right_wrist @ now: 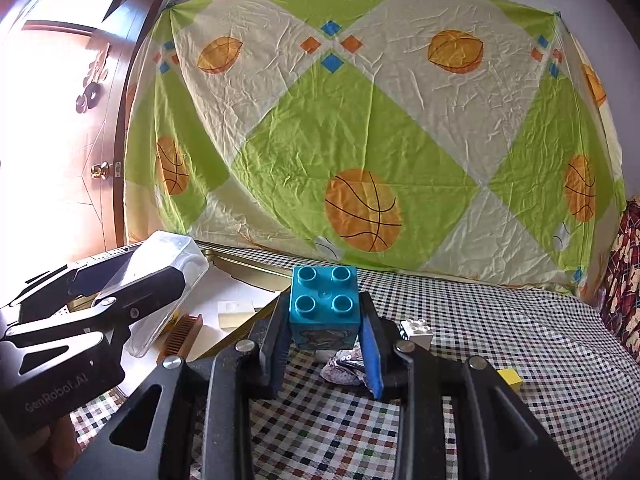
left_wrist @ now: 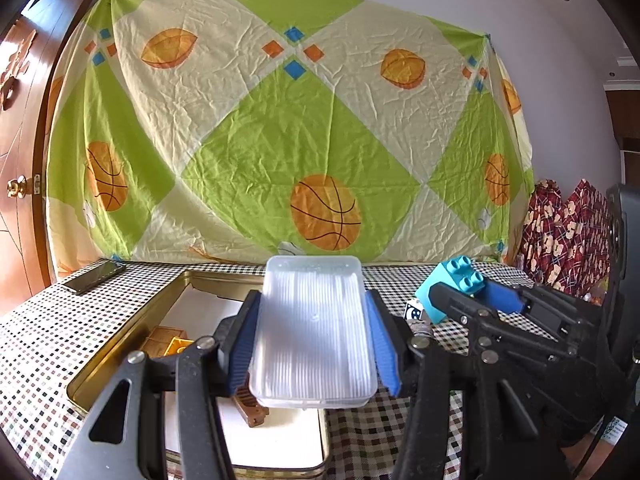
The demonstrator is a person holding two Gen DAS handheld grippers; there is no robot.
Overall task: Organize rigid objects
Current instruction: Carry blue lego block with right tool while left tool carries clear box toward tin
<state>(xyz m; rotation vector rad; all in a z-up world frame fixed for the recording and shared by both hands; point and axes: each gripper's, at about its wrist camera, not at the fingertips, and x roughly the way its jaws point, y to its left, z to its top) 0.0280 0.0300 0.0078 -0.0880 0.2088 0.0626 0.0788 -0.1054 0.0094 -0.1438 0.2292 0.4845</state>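
Observation:
My left gripper (left_wrist: 314,344) is shut on a clear plastic box (left_wrist: 314,332) and holds it above the open gold tin (left_wrist: 132,332). The box also shows in the right wrist view (right_wrist: 160,280), at the left. My right gripper (right_wrist: 326,340) is shut on a teal studded brick (right_wrist: 324,300), lifted over the checked cloth; the brick also shows in the left wrist view (left_wrist: 452,284). Inside the tin lie a brown comb (right_wrist: 180,334), a yellow block (left_wrist: 176,346) and a pale block (right_wrist: 236,312).
A white printed brick (right_wrist: 416,332), a crumpled wrapper (right_wrist: 344,368) and a small yellow cube (right_wrist: 509,378) lie on the checked cloth (right_wrist: 500,320). A phone (left_wrist: 94,277) lies at the far left. A basketball sheet hangs behind; a wooden door stands left.

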